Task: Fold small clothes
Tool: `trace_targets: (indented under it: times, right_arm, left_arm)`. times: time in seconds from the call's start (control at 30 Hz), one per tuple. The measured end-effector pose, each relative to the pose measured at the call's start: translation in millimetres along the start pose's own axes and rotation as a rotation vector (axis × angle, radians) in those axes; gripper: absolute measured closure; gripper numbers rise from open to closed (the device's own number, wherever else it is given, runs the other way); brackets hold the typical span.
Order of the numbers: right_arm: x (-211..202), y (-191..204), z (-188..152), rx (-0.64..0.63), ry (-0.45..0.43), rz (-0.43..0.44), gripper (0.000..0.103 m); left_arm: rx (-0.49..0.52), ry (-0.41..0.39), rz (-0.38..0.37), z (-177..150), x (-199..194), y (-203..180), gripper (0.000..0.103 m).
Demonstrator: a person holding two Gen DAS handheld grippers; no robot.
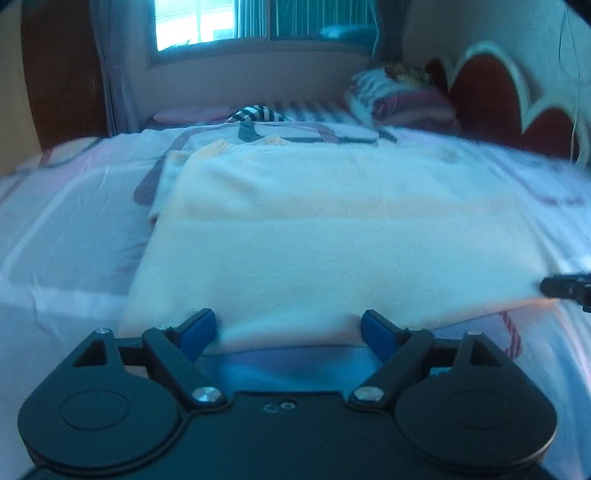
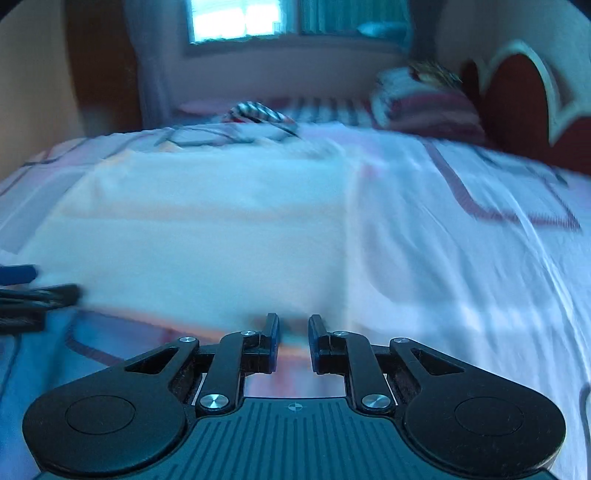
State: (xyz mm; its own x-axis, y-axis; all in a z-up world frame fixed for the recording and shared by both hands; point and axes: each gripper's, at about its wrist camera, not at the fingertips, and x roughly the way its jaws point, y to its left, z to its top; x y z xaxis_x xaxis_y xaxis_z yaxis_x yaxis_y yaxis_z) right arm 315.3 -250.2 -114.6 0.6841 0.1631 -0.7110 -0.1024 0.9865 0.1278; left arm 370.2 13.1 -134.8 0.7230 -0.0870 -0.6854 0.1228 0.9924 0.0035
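The room is a bedroom: a window with curtains on the far wall, and a dark red headboard with a scalloped pale border to the right. The bed carries a pale sheet printed with maroon and grey line patterns. At the far end lie a stack of striped pillows and a black-and-white striped item, well apart from the work area.

The cream garment lies flat on the bed, already doubled into a broad rectangle. Its long axis runs across the left wrist view, side to side. Its near edge lies directly ahead of both claws.

The left claw stands wide, its blue pads either side of the near edge at the garment's left portion. Fabric lies between the pads, which do not press on it. The right claw stands narrow, with a small gap between its pads. It sits at the near right corner of the garment; blur prevents telling whether fabric is pinched there. In the left wrist view its tip shows at the garment's right edge.

Judgement: the left claw is the better placed on the near edge. The coming move likely turns on both claws gripping that edge and carrying it towards the far edge.
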Motion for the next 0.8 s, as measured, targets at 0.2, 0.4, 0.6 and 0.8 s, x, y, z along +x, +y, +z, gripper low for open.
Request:
trace_targets:
  times: [0.2,0.4,0.6,0.8]
  right_arm:
    - [-4.9,7.3,5.9,-0.031,0.009,-0.029,0.088]
    - [-0.6,6.8,2.1,-0.050,0.008,-0.036,0.085]
    - [0.7,2.9,1.4,-0.032,0.020,-0.036,0.081]
    - [1.4,4.1,0.7,-0.066,0.007,-0.038,0.080]
  left_arm:
    - [0.025,0.010,0.025,2.4,-0.3,-6.0,0.017]
    - [0.034,0.021,0.031,3.4,-4.0,-6.8,0.018]
    - [0.024,0.045,0.019,4.9,0.6,-0.9,0.017]
    - [0.033,0.031,0.033,1.1,0.6,-3.9,0.016]
